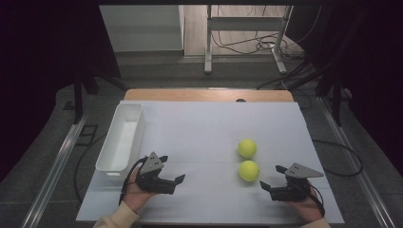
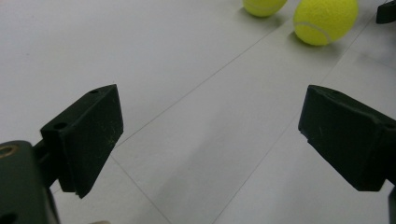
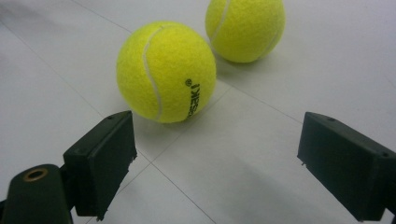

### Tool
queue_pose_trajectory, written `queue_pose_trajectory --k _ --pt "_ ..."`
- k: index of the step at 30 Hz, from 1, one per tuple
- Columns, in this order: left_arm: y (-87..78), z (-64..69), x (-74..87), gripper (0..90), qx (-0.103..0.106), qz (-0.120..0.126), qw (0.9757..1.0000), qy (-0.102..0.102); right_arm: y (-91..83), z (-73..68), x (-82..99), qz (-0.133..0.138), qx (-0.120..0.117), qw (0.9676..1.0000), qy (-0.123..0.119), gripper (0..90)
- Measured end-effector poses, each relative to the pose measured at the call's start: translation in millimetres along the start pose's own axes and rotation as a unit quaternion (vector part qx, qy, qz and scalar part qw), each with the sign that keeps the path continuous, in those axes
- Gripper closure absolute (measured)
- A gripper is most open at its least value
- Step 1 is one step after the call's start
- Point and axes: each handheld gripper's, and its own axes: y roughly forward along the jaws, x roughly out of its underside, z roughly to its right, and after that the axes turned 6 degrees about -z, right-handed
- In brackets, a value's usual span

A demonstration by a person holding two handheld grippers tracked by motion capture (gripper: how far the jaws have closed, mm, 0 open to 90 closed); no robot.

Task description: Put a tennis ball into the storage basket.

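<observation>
Right gripper (image 3: 215, 163) (jaws apart) nr tennis ball (image 3: 166, 70).

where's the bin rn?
In the high view the white bin lies along the table's left edge, lengthwise front to back, just beyond the left gripper and well left of the two tennis balls.

A big white board (image 1: 199, 137) lies on a brown wooden table (image 1: 209, 94), with grey floor (image 1: 43, 156) around it, dark curtains at both sides, and a white metal frame (image 1: 244, 28) with black cables behind.
</observation>
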Motion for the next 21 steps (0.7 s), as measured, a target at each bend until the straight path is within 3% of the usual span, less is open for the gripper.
queue_pose_trajectory --k 21 --pt "23.0 10.2 -24.8 7.6 0.029 -0.008 0.9994 0.018 -0.9 0.6 0.3 0.000 0.000 1.0000 -0.001 12.0"
